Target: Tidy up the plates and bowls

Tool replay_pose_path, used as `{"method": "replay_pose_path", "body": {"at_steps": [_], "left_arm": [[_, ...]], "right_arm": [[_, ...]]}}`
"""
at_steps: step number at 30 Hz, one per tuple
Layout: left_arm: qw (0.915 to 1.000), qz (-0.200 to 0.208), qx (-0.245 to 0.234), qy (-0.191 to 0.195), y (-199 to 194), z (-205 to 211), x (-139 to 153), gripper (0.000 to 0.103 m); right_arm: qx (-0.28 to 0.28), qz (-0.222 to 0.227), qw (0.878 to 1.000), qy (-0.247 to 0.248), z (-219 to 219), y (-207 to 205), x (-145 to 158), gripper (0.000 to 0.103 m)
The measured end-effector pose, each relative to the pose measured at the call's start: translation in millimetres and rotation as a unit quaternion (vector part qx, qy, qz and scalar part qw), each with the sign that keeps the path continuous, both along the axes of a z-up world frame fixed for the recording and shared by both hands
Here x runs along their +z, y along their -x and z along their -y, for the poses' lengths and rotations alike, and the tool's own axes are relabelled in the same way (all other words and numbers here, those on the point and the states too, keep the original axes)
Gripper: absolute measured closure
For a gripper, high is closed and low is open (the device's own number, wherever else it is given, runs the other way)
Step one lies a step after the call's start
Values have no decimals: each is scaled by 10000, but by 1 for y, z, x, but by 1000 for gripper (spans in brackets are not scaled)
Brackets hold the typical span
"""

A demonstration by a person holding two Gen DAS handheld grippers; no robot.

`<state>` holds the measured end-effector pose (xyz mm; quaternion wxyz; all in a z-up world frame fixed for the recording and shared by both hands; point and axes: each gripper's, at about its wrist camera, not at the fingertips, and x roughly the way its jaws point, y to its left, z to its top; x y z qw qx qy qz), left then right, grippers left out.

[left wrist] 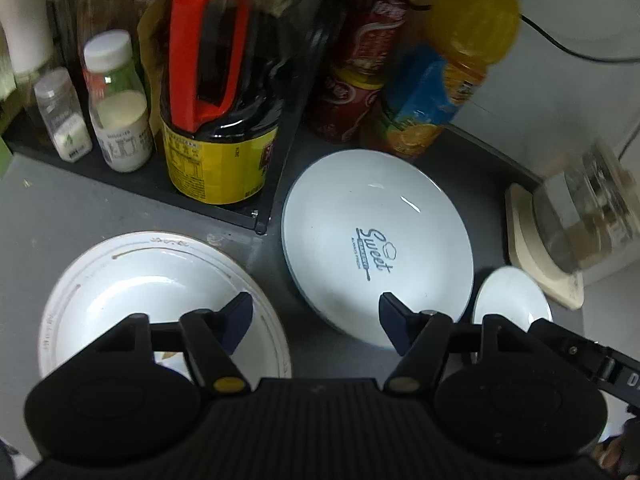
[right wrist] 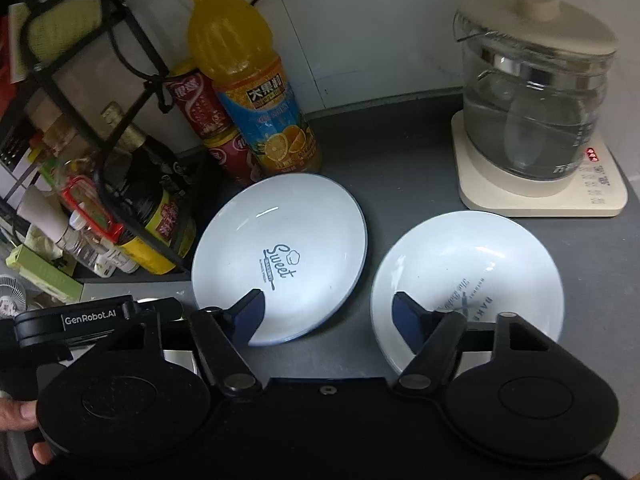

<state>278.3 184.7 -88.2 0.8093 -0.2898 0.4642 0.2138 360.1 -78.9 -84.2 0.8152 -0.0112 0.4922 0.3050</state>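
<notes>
Both your jaws stand apart, empty: your left gripper (left wrist: 316,320) hovers between the cream-rimmed bowl (left wrist: 160,280) and the "Sweet" plate (left wrist: 376,240). Your right gripper (right wrist: 327,312) hides the near edge of the lettered bowl (right wrist: 468,276), its print only partly readable. Motion blurs the glass kettle (left wrist: 580,220).

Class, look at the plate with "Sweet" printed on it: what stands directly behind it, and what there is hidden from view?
Behind the Sweet plate stand an orange juice bottle and two stacked red cans. The bottle covers part of the cans, and the plate's far rim hides the bottle's base.
</notes>
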Motion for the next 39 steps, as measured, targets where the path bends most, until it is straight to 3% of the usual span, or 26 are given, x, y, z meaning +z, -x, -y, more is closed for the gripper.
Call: {"method": "replay_pose_path", "body": {"at_steps": [6, 16, 27, 39], "left_arm": [[9989, 55, 272, 366, -8, -23, -18, 51], [9939, 24, 564, 949, -18, -50, -49, 72], [9904, -12, 721, 1182, -25, -57, -73, 80], [9887, -62, 785, 1279, -31, -56, -87, 87]], "right_arm": [[-51, -216, 9997, 40, -11, -28, -13, 52], [-205, -663, 9975, 127, -38, -63, -33, 64], [-123, -959, 9948, 330, -63, -95, -51, 79], [92, -702, 9960, 544, -83, -116, -48, 82]]}}
